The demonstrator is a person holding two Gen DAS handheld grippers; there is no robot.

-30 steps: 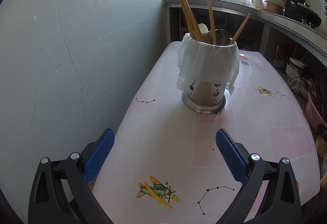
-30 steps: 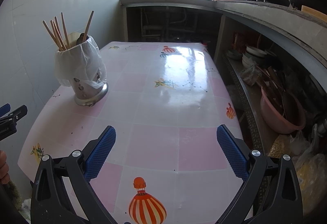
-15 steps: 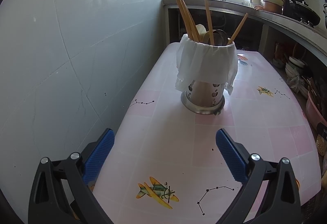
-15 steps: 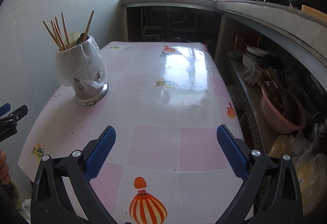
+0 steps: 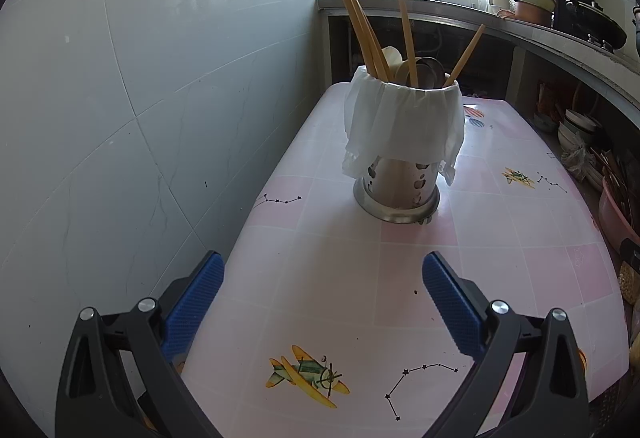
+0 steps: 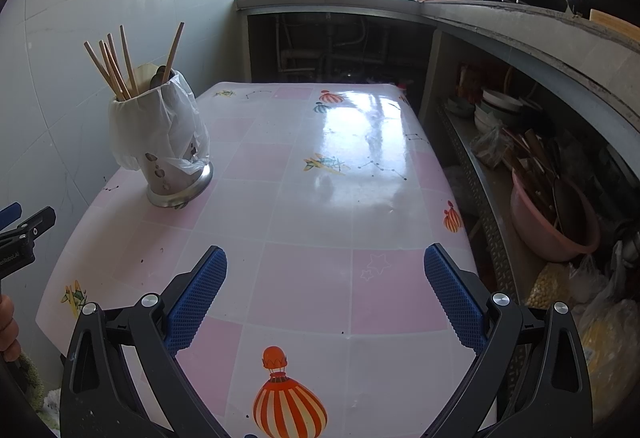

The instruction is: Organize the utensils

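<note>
A steel utensil holder (image 5: 396, 186) with a white plastic bag (image 5: 404, 122) draped over its rim stands on the pink tiled table (image 5: 340, 278). It holds several wooden chopsticks (image 5: 364, 34) and metal spoons (image 5: 428, 68). My left gripper (image 5: 322, 292) is open and empty, short of the holder. In the right wrist view the holder (image 6: 172, 178) stands at the far left with chopsticks (image 6: 116, 64). My right gripper (image 6: 324, 288) is open and empty over the table's near end (image 6: 312, 278). The left gripper's tip (image 6: 24, 230) shows at the left edge.
A tiled wall (image 5: 120, 98) runs along the table's left side. A counter (image 6: 500, 22) with pots stands at the back and right. Shelves below hold bowls (image 6: 496, 110) and a pink basin (image 6: 552, 222).
My left gripper has moved slightly closer to the holder. The right gripper has barely moved.
</note>
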